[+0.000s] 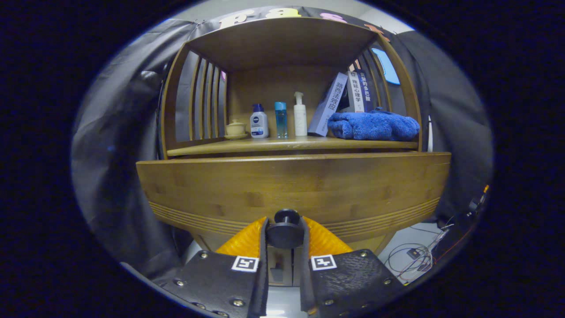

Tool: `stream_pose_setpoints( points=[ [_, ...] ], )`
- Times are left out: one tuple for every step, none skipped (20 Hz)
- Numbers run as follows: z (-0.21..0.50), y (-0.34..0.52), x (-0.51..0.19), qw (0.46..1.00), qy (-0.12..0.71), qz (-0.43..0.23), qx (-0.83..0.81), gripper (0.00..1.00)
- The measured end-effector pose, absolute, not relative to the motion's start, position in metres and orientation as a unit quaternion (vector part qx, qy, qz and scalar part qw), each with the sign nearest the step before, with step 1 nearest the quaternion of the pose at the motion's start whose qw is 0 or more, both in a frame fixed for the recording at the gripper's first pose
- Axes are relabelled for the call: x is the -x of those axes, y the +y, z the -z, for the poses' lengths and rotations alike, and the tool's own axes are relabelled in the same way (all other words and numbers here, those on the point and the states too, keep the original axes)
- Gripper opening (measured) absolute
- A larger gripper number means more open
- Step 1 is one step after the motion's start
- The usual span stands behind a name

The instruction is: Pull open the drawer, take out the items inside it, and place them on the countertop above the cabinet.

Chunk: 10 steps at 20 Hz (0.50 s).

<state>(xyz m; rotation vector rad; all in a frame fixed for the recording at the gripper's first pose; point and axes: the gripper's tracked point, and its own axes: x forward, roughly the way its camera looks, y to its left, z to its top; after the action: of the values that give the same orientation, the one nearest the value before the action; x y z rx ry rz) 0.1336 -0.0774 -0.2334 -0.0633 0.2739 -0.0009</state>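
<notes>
Your gripper (286, 234) is clamped on the drawer knob (286, 229), a dark round knob held between both fingers, one pressing on each side. The knob sits low on the drawer front (291, 190), a wide wooden panel with grooved lines along its lower edge, directly ahead of your fingers. Whether the drawer is pulled out at all, you cannot tell from here, and its inside is hidden.

Above the drawer front runs the countertop (247, 146) of the cabinet. On it, from left to right, stand a small lidded cup (235, 128), a white bottle with a dark cap (259, 121), a slim blue bottle (280, 119) and a white pump bottle (300, 114). Right of those, several books (342, 102) lean together, and a folded blue towel (374, 125) lies just in front of them. Cables (417, 256) trail on the floor beyond your right finger.
</notes>
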Motion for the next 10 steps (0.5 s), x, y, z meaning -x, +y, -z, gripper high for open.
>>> stream_pose_setpoints(
  points=[
    [0.233,-0.078,-0.127,0.99,0.138,0.0,0.034,0.29],
    [0.233,-0.078,-0.121,0.99,0.139,0.002,0.037,0.29],
    [0.234,-0.077,-0.113,0.989,0.14,0.003,0.041,0.29],
    [0.235,-0.077,-0.105,0.989,0.142,0.004,0.037,0.29],
    [0.238,-0.077,-0.098,0.988,0.148,0.003,0.036,0.29],
    [0.238,-0.076,-0.09,0.989,0.147,0.004,0.031,0.29],
    [0.237,-0.076,-0.08,0.989,0.148,0.003,0.026,0.3],
    [0.238,-0.076,-0.071,0.988,0.15,0.002,0.032,0.29],
    [0.237,-0.074,-0.065,0.989,0.147,-0.001,0.034,0.29],
    [0.239,-0.074,-0.058,0.987,0.154,-0.001,0.036,0.29]
  ],
)
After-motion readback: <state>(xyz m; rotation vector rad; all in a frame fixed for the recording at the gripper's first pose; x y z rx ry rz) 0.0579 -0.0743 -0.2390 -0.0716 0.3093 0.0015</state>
